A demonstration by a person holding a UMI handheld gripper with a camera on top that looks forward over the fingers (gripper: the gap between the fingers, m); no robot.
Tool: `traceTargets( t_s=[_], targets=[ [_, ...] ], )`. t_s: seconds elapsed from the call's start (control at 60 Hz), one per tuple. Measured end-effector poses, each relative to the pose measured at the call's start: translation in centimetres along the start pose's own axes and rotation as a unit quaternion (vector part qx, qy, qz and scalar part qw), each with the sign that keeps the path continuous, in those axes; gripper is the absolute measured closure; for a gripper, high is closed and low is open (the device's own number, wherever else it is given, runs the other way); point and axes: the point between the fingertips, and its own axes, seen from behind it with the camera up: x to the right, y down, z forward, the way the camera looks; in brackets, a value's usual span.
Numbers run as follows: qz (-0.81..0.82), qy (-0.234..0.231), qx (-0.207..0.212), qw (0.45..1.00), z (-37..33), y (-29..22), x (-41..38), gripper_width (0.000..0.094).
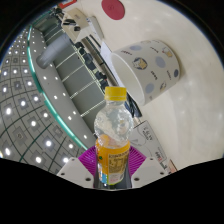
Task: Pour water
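A clear plastic bottle (112,135) with a yellow cap and an orange label stands upright between my fingers. My gripper (112,160) is shut on the bottle, with both purple pads (90,157) pressed against the label at either side. A pale cup (153,63) patterned with dots stands beyond the bottle, up and to the right, on a white table (195,40). The bottle is held well above the floor, apart from the cup.
A red round object (113,8) lies on the white table beyond the cup. To the left is a dark, grid-like surface (30,90) with bright dots and grey panels (75,65).
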Motion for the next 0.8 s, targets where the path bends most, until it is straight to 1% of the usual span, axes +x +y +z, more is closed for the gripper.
traceTargets(
  t_s=[0.117,0.2,0.267,0.333,0.417,0.55,0.7,0.8],
  targets=[
    [-0.050,0.021,-0.011,0.998,-0.6,1.1,-0.3,0.0565],
    [-0.133,0.046,-0.024,0.990,-0.4,1.7,-0.6,0.0565],
    [-0.221,0.060,-0.030,0.973,-1.0,2.0,-1.8,0.0563],
    [-0.330,0.074,-0.027,0.941,-1.1,1.5,-3.4,0.0563],
    [-0.465,0.080,-0.016,0.881,-1.9,0.3,-7.0,0.0562],
    [-0.634,0.086,0.009,0.768,-3.6,-3.1,-12.7,0.0564],
    [-0.769,0.135,0.056,0.622,-4.8,-11.5,-16.0,0.0564],
    [-0.826,0.186,0.063,0.528,-5.4,-18.1,-14.9,0.0565]
  ],
)
